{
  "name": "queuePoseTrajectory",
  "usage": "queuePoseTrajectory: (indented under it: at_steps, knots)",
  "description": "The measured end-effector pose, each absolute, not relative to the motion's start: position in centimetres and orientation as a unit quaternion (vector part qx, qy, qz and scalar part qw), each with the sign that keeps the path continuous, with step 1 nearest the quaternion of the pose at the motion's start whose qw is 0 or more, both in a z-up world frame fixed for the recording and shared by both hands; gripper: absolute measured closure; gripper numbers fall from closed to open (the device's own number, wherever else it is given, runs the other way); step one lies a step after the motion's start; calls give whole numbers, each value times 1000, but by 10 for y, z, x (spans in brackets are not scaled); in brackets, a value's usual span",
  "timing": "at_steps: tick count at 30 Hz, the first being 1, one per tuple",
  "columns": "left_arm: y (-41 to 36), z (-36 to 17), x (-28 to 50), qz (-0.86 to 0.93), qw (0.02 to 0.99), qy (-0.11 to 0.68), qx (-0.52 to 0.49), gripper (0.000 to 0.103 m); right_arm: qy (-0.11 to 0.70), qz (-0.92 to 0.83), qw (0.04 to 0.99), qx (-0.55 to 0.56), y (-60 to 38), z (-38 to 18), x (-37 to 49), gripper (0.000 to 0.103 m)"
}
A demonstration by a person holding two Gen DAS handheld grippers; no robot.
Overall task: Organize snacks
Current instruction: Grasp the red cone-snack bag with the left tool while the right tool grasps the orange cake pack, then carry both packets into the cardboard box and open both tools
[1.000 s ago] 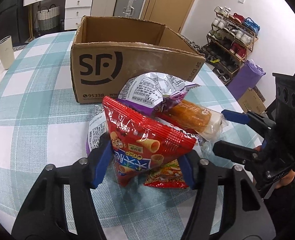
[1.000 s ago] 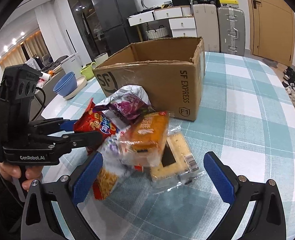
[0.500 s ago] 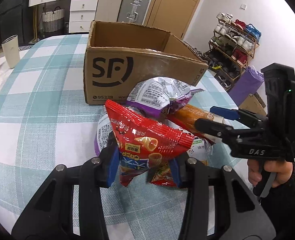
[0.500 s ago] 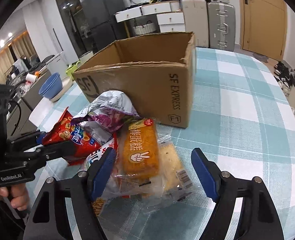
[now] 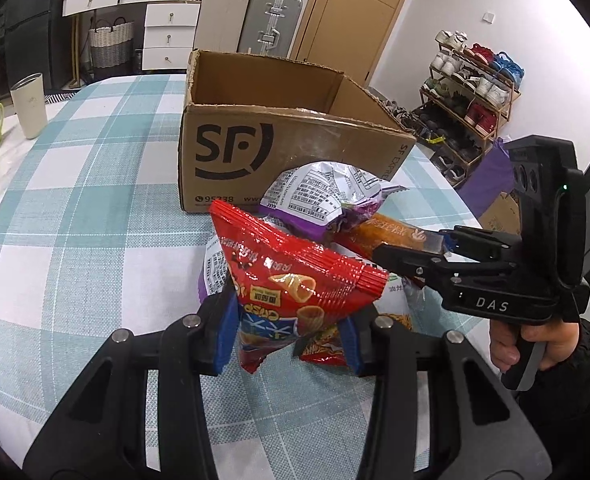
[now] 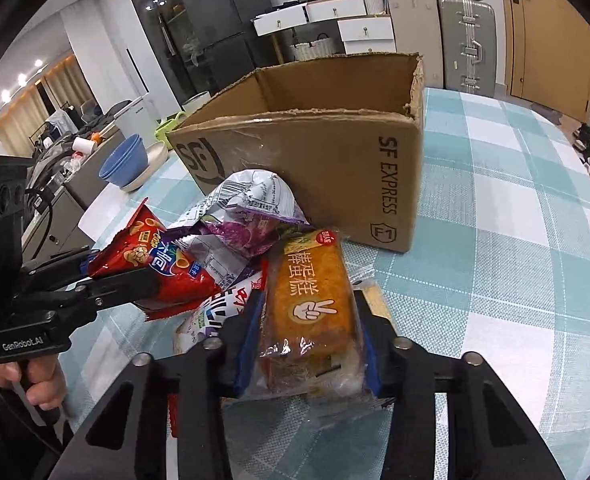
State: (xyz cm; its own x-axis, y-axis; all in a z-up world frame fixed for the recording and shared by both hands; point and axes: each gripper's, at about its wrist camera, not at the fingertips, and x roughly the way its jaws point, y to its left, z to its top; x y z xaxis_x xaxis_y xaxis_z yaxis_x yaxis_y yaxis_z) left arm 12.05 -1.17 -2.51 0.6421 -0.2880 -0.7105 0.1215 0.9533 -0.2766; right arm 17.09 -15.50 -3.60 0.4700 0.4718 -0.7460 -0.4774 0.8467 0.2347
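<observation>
In the left wrist view, the left gripper [image 5: 287,332] is seen with its jaws closed on the lower end of a red crinkled foil snack bag [image 5: 295,280], held low so that the bag's bulk stands up clear of the pile. Behind it a silver-and-purple foil bag [image 5: 319,200] lies against the open brown cardboard box [image 5: 287,152], which stands on the teal-and-white checked tabletop [image 5: 75,216], presumably as the destination.

In the right wrist view, the right gripper [image 6: 307,352] is shown with its jaws pressed on both sides of a clear-wrapped orange cake bar [image 6: 311,296], gripped at its near end. The pile lies just in front of the box, so only a short lift should be needed.
</observation>
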Motion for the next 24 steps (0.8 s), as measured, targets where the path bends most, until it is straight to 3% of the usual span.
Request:
queuePoseTrajectory:
  at_steps: [24]
  knots:
    - [-9,-2,98,-107,913,382,-100,64,376,271,886,17,-194,-2,131,67]
